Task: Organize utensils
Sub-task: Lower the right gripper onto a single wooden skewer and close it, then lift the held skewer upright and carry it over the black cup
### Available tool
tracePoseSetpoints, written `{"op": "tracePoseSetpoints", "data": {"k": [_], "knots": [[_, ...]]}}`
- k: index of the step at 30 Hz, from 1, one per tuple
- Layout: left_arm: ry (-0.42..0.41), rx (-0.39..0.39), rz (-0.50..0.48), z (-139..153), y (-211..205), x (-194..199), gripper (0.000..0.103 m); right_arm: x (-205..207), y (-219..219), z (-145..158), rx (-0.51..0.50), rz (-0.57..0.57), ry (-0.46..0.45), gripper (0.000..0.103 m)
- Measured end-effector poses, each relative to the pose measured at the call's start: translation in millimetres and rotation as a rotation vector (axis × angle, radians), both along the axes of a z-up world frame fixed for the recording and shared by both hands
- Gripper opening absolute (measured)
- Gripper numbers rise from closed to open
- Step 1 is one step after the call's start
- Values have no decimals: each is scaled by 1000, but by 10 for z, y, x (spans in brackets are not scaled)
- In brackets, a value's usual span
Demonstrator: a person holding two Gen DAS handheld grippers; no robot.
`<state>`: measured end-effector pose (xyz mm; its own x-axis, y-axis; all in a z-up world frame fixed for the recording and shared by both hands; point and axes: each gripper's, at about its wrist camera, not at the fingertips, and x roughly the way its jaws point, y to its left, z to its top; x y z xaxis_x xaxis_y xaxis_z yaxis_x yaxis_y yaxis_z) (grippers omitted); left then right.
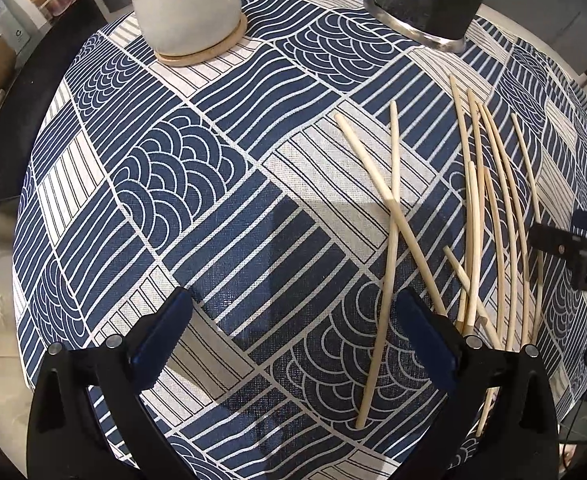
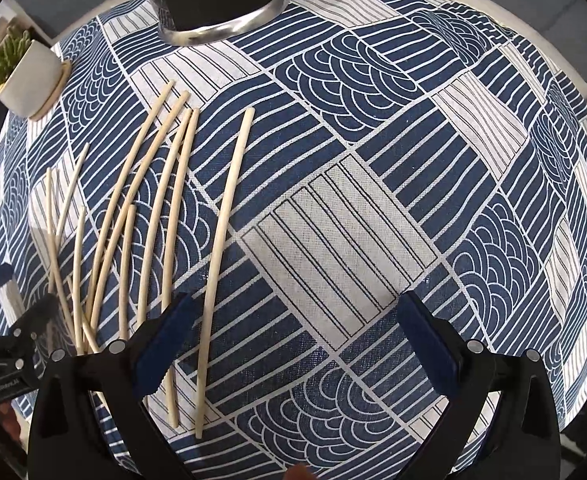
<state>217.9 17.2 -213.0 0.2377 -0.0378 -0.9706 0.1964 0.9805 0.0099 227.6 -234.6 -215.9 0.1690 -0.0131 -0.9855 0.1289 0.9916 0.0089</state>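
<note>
Several pale wooden chopsticks lie loose on the blue-and-white patterned tablecloth, with two crossed ones apart from the pile. They also show in the right wrist view, one lying alone. A dark cylindrical holder with a metal base rim stands at the far edge; it also shows in the right wrist view. My left gripper is open and empty above the cloth, left of the chopsticks. My right gripper is open and empty, right of them.
A white pot with a green plant stands on a round coaster at the far left; it also shows in the right wrist view. The other gripper shows at the right edge of the left wrist view. The table edge curves round behind.
</note>
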Motion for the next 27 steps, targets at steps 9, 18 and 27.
{"op": "tracePoseSetpoints", "data": {"k": [9, 18, 27], "knots": [[14, 3, 5, 55, 8, -84, 98, -62, 87, 51, 4, -39, 44, 76], [37, 4, -37, 105, 139, 25, 73, 109, -109, 207, 12, -9, 22, 4], [45, -14, 43, 180, 503, 24, 9, -9, -540, 174, -9, -83, 30, 4]]}}
